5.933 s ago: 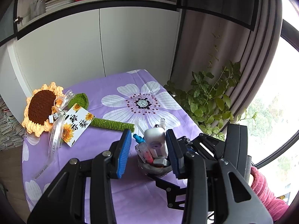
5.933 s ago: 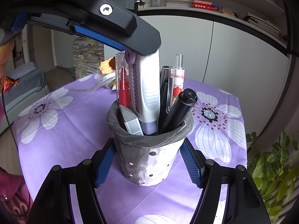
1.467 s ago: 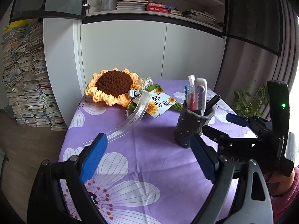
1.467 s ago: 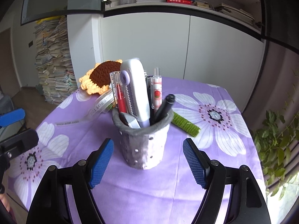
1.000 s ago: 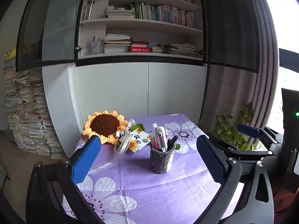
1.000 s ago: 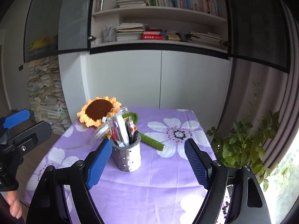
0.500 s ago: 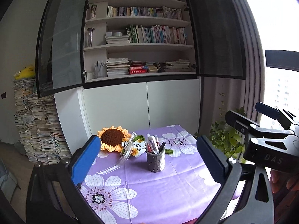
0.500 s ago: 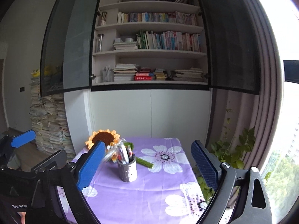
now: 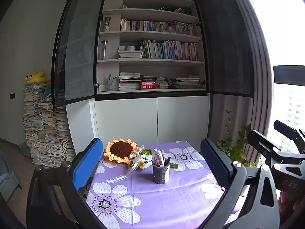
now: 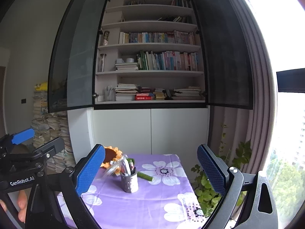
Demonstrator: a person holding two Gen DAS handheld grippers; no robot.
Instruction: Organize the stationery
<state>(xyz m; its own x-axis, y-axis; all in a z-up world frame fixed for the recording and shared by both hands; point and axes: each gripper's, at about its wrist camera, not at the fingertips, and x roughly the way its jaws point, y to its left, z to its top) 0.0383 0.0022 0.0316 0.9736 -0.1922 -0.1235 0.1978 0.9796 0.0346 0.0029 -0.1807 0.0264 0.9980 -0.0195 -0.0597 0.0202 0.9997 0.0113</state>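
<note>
A: Where is the grey perforated pen cup (image 9: 161,174) standing?

B: It is standing upright near the middle of the purple flower-print tablecloth (image 9: 171,200), loaded with pens and a white utility knife (image 9: 159,157). The crocheted yellow-and-brown sunflower (image 9: 121,149) is lying just beyond it to the left, with a tagged ribbon trailing toward the cup.

A: What are the grippers doing?

B: The left gripper (image 9: 152,162) is hovering well back from the table, blue pads wide apart, nothing between them. The right gripper (image 10: 151,168) is also hovering clear; its jaws are opening, and the cup is only framed between them in the distance, not touched.

A: How is the step in hand best carried out?

B: Judging by the loaded cup and no loose stationery visible on the cloth, the work is looking finished. Both grippers are best kept level, parted and away from the cup so that nothing is tipping it.
</note>
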